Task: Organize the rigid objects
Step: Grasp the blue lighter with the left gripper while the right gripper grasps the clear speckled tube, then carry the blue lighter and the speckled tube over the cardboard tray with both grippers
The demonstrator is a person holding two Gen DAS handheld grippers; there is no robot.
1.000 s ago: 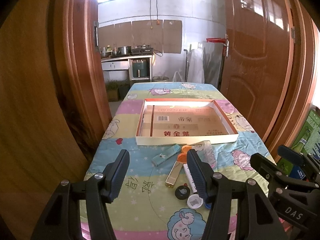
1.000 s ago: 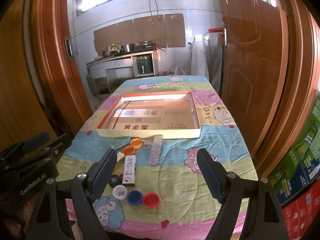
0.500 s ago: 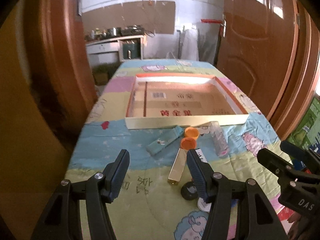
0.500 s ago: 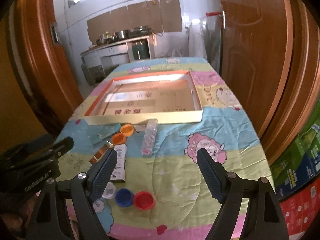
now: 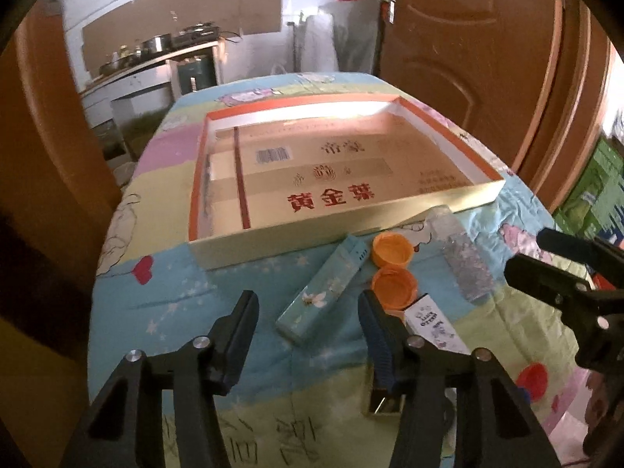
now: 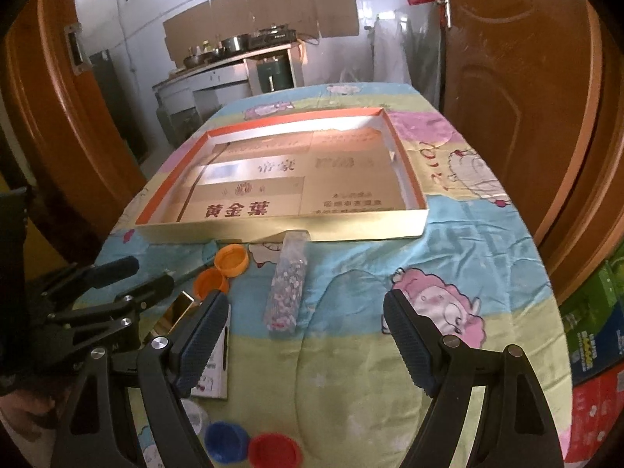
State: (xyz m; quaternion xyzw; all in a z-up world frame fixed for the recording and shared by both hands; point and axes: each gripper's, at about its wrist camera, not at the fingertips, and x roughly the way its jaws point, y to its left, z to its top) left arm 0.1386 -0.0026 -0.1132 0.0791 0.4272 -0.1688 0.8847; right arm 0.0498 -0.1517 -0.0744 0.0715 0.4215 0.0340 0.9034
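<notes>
A shallow cardboard tray [image 5: 343,230] with an orange rim lies across the table's middle. Loose items lie in front of it. My left gripper [image 5: 308,321] hangs just above a teal flower-printed box [image 5: 327,288]. Its jaws are closing, with the box's near end between them and no pad touching it. Two orange caps [image 5: 393,269] and a white carton [image 5: 435,327] lie to its right. My right gripper [image 6: 306,335] is open over the cloth, with a clear glitter-filled tube [image 6: 286,288] lying just beyond its fingertips. Nothing is held.
A blue cap [image 6: 226,438] and a red cap [image 6: 275,450] sit near the table's front edge, by a gold bar [image 6: 177,312]. Wooden doors flank the table on both sides. Green and red crates [image 6: 592,335] stand on the floor to the right.
Both grippers have come forward and down toward the loose items, which now look larger. The left jaws stand narrower than before. Nothing has been picked up or shifted.
</notes>
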